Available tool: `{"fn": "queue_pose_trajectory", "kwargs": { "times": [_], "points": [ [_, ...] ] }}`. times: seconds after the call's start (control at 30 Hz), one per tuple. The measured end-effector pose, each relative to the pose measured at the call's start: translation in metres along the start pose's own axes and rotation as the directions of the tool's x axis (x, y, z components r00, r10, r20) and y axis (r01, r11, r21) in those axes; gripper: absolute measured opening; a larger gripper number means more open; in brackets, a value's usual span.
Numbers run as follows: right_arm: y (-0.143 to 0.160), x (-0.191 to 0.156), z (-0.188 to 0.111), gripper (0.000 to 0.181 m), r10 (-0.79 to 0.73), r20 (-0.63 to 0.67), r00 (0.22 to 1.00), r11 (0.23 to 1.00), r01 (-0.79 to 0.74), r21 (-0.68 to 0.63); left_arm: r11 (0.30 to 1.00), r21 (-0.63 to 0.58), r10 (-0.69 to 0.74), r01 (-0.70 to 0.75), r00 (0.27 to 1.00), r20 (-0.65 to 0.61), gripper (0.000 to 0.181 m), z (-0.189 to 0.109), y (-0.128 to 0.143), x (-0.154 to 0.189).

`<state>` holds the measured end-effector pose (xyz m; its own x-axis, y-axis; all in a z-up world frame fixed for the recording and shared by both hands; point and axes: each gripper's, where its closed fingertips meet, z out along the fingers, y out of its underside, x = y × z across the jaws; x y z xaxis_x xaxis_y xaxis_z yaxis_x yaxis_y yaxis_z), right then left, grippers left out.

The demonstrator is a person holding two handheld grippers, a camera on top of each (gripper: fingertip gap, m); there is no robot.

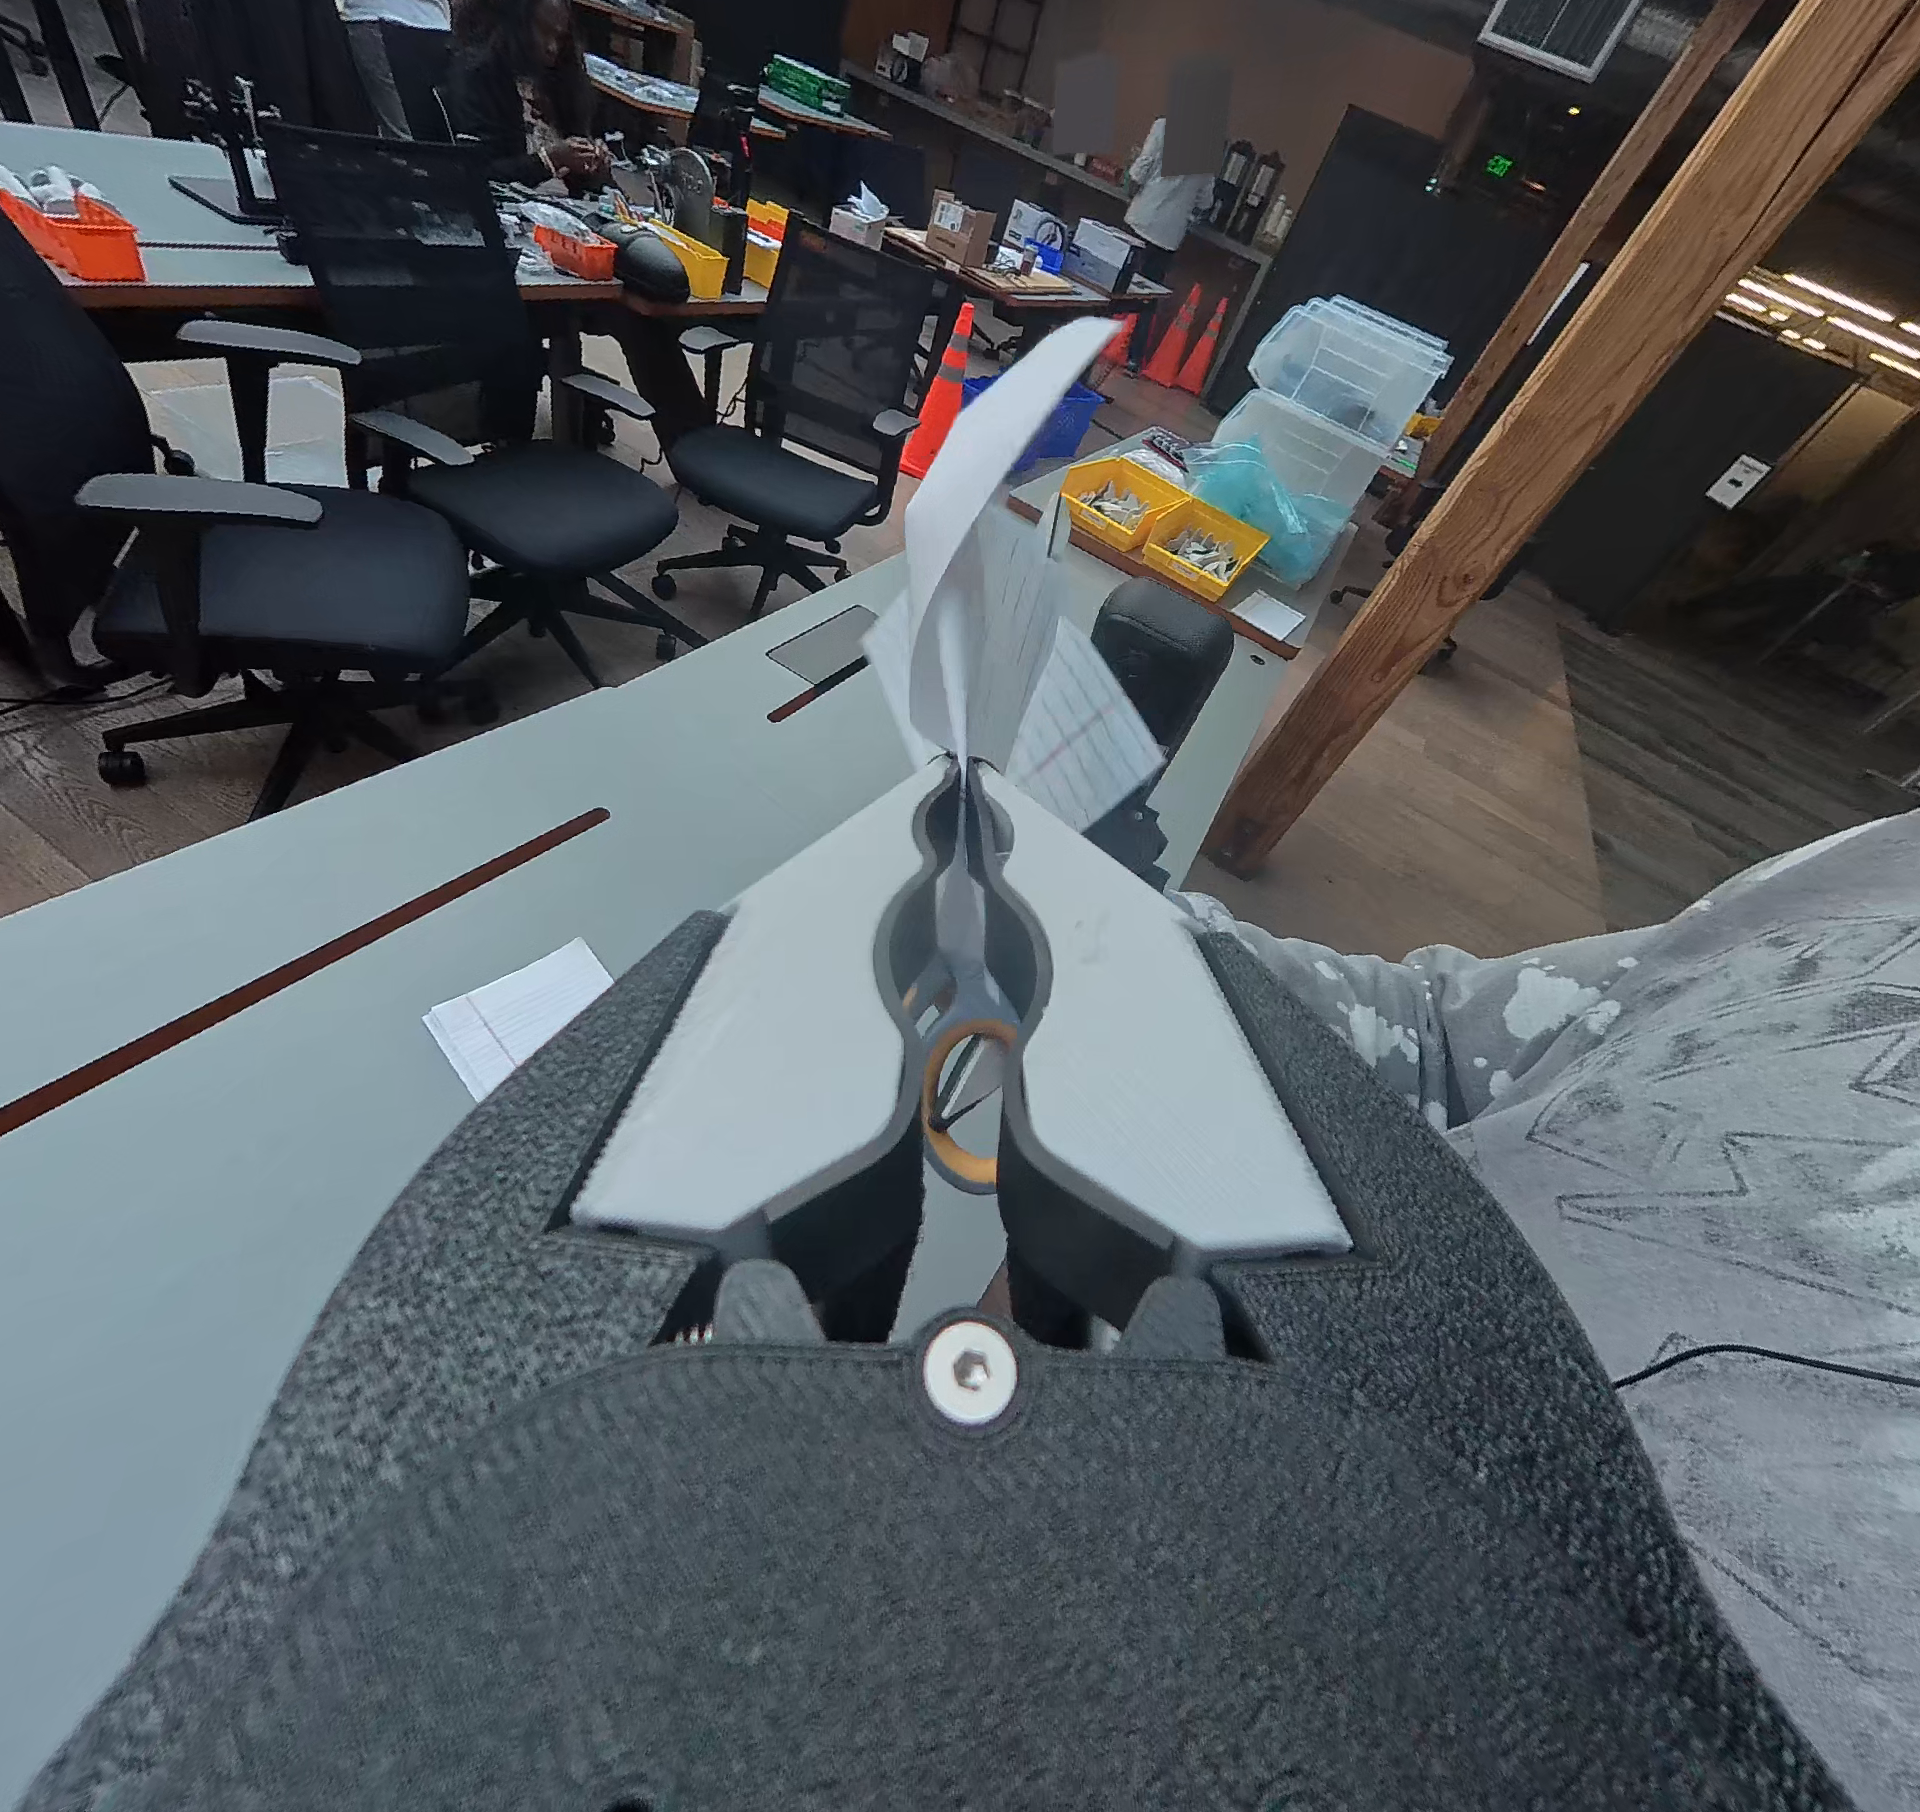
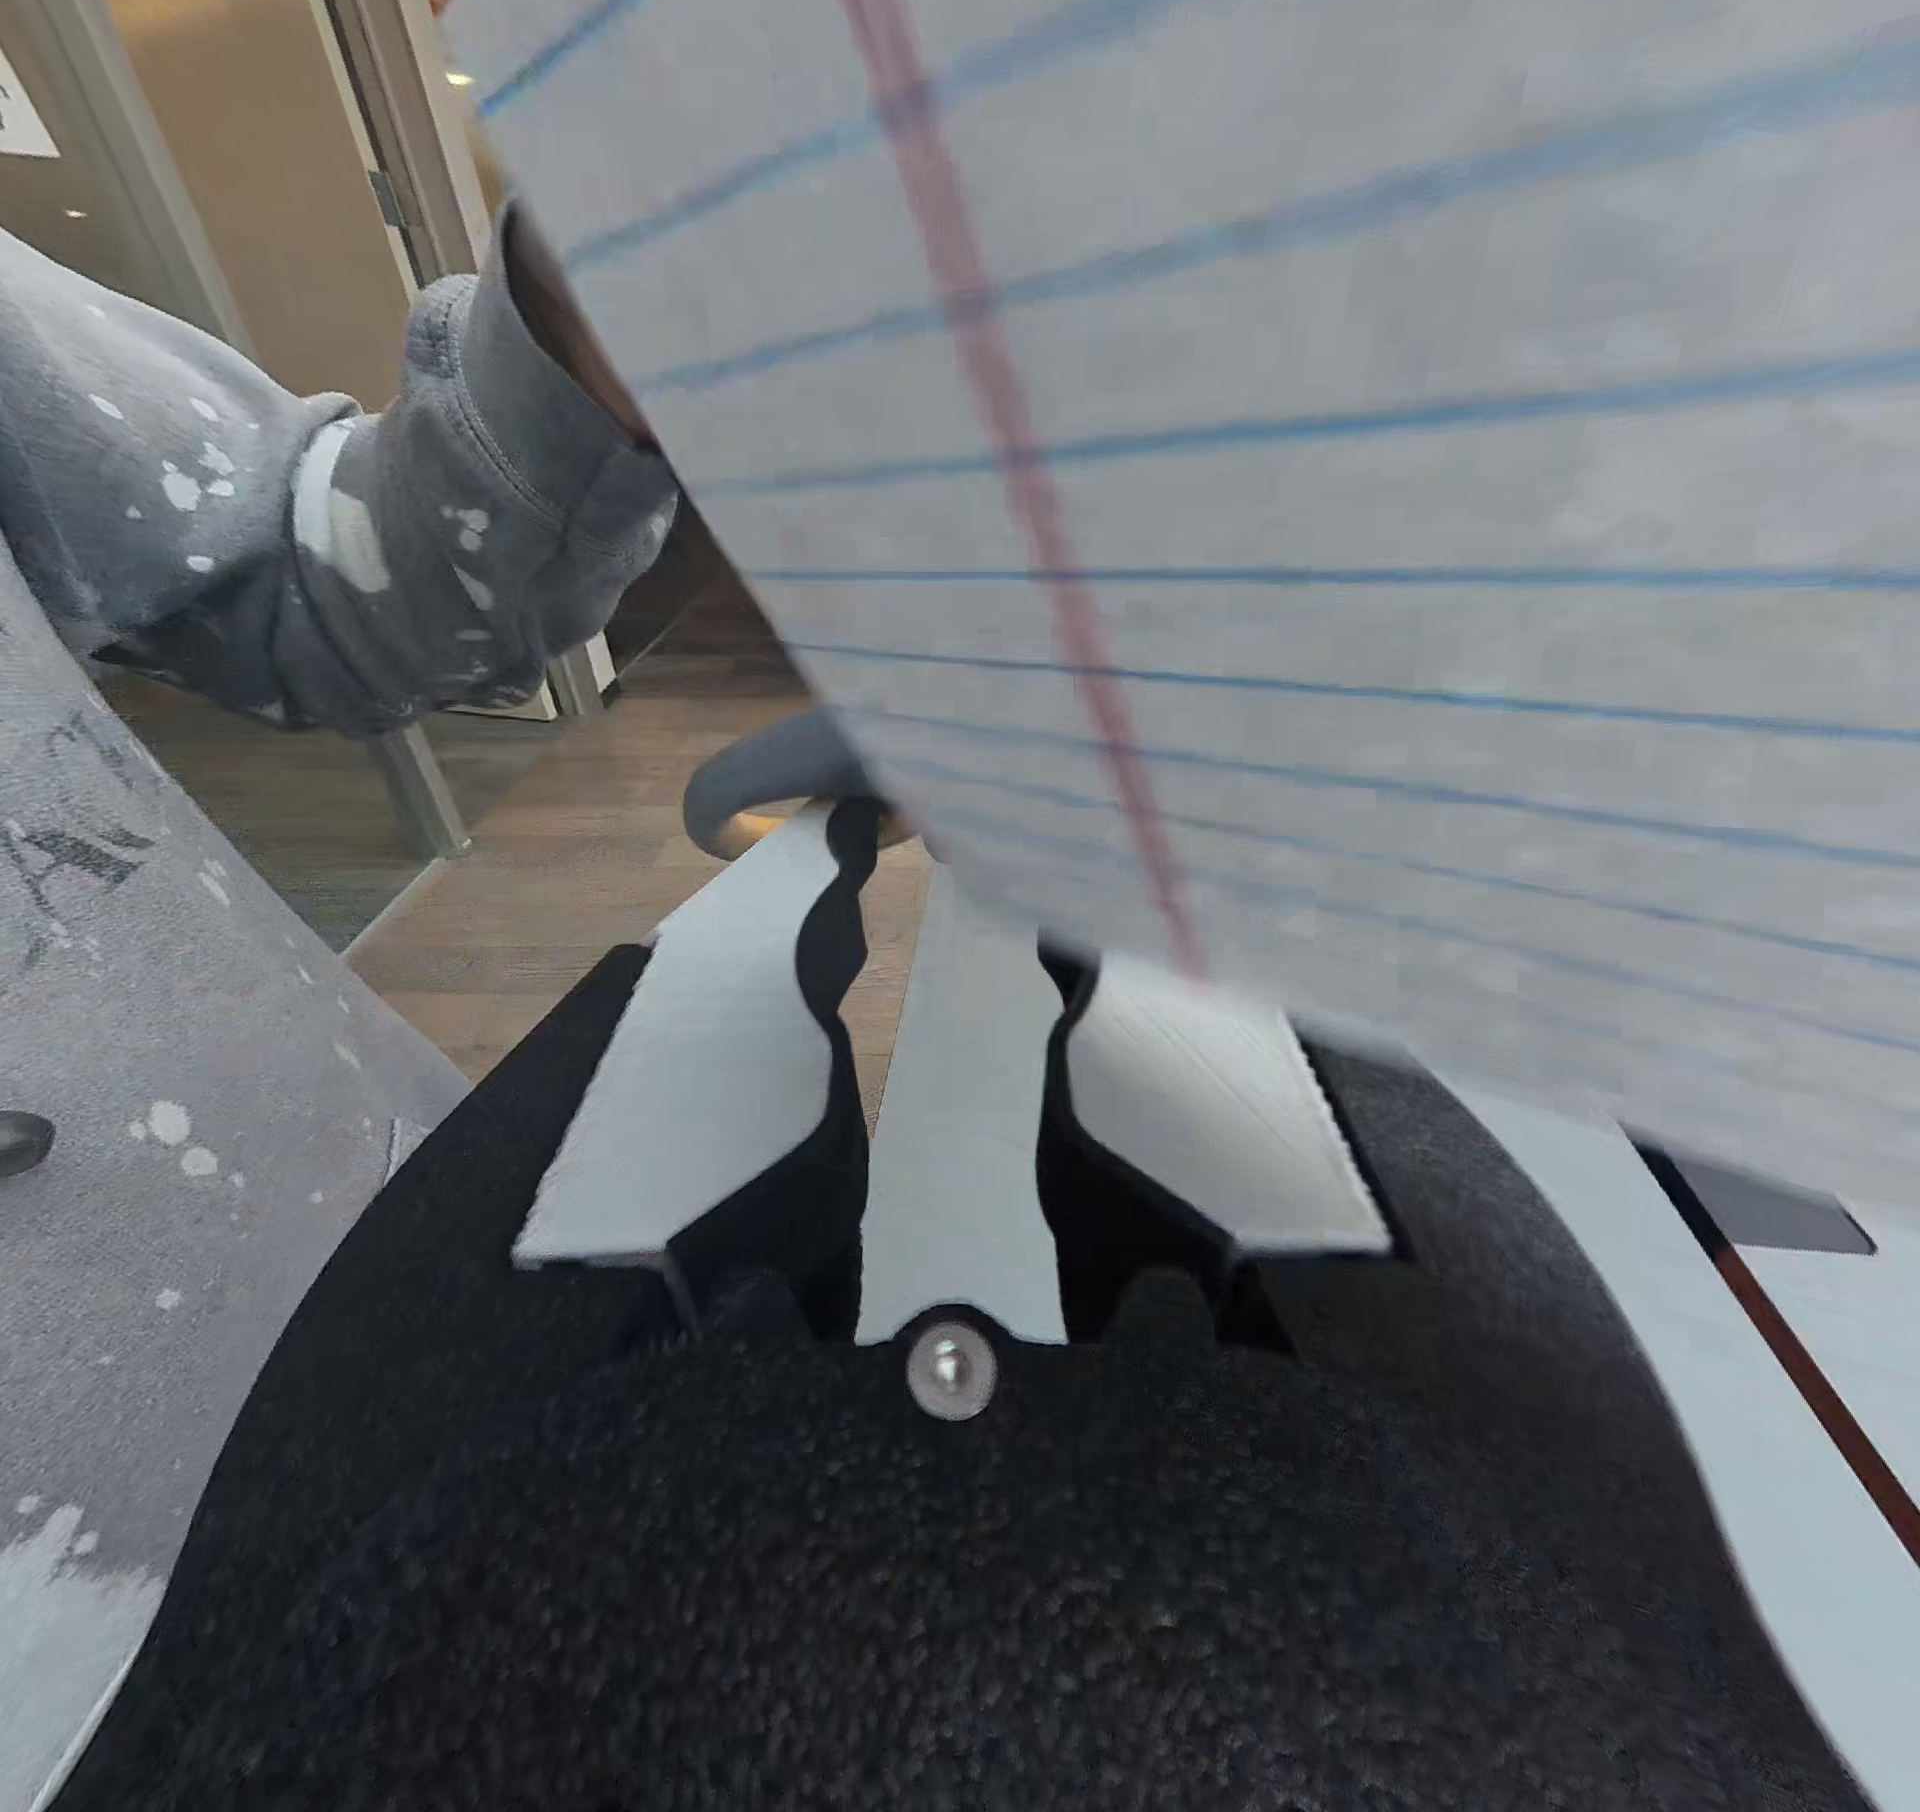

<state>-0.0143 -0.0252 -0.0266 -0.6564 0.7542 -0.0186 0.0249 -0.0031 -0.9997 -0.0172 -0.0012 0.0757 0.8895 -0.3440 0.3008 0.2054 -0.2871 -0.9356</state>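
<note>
My left gripper [image 1: 961, 770] is shut on the lower edge of a sheet of white lined paper [image 1: 977, 557], which stands up from the fingertips, curled and blurred. Through the gap between its fingers I see scissors [image 1: 966, 1066] with a grey and orange handle just below. In the right wrist view the same paper [image 2: 1351, 412] fills the upper right and hides one fingertip. My right gripper [image 2: 883, 827] has its jaws a little apart, with the grey scissors handle loop [image 2: 743, 786] at its tips, held off the table. A grey sleeve [image 2: 468, 515] reaches behind the paper.
A pale grey table [image 1: 312, 1087] lies below, with a loose piece of lined paper [image 1: 520, 1014] on it. Black office chairs [image 1: 312, 567] stand beyond. Yellow bins [image 1: 1164, 515] and a slanted wooden post [image 1: 1558, 412] are to the right. A person's grey sweatshirt [image 1: 1662, 1087] is close by.
</note>
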Motion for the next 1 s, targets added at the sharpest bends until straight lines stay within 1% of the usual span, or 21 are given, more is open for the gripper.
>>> {"fn": "queue_pose_trajectory", "kwargs": {
  "times": [0.13,0.3,0.37,0.43,0.53,0.63,0.73,0.8,0.87,0.93,1.0],
  "points": [
    [0.004,0.003,-0.001,0.027,-0.001,-0.007,1.0,1.0,0.001,-0.018,1.0,0.023,-0.014,0.014,1.0,0.0,0.0,-0.002,0.0,-0.004],
    [0.014,0.008,-0.001,0.027,0.032,-0.011,0.999,0.999,-0.032,-0.036,0.991,0.12,-0.052,0.051,0.999,0.01,0.0,-0.016,-0.012,-0.019],
    [0.019,0.009,-0.003,0.027,0.047,-0.015,0.999,0.998,-0.047,-0.037,0.986,0.152,-0.077,0.068,0.995,0.055,0.0,-0.026,-0.01,-0.037],
    [0.024,0.012,-0.006,0.027,0.061,-0.031,0.998,0.997,-0.062,-0.041,0.975,0.192,-0.136,0.116,0.986,0.097,0.0,-0.04,-0.003,-0.061],
    [0.031,0.016,-0.012,0.027,0.084,-0.057,0.995,0.995,-0.087,-0.045,0.949,0.239,-0.247,0.204,0.955,0.165,0.0,-0.062,0.018,-0.108],
    [0.037,0.025,-0.016,0.027,0.097,-0.094,0.991,0.993,-0.103,-0.054,0.922,0.26,-0.347,0.286,0.909,0.232,0.0,-0.083,0.053,-0.16],
    [0.042,0.039,-0.016,0.027,0.103,-0.144,0.984,0.992,-0.112,-0.061,0.886,0.251,-0.453,0.391,0.846,0.282,0.0,-0.103,0.103,-0.22],
    [0.044,0.05,-0.012,0.027,0.099,-0.179,0.979,0.991,-0.113,-0.068,0.85,0.233,-0.527,0.473,0.785,0.327,0.0,-0.118,0.146,-0.267],
    [0.047,0.061,-0.004,0.027,0.103,-0.216,0.971,0.989,-0.123,-0.078,0.795,0.221,-0.604,0.564,0.711,0.359,0.0,-0.132,0.192,-0.314],
    [0.05,0.072,0.004,0.027,0.1,-0.254,0.962,0.988,-0.125,-0.087,0.755,0.201,-0.643,0.624,0.646,0.411,0.0,-0.147,0.24,-0.36],
    [0.054,0.081,0.014,0.027,0.112,-0.284,0.952,0.986,-0.141,-0.086,0.711,0.181,-0.677,0.68,0.589,0.441,0.0,-0.158,0.289,-0.398]
  ]
}}
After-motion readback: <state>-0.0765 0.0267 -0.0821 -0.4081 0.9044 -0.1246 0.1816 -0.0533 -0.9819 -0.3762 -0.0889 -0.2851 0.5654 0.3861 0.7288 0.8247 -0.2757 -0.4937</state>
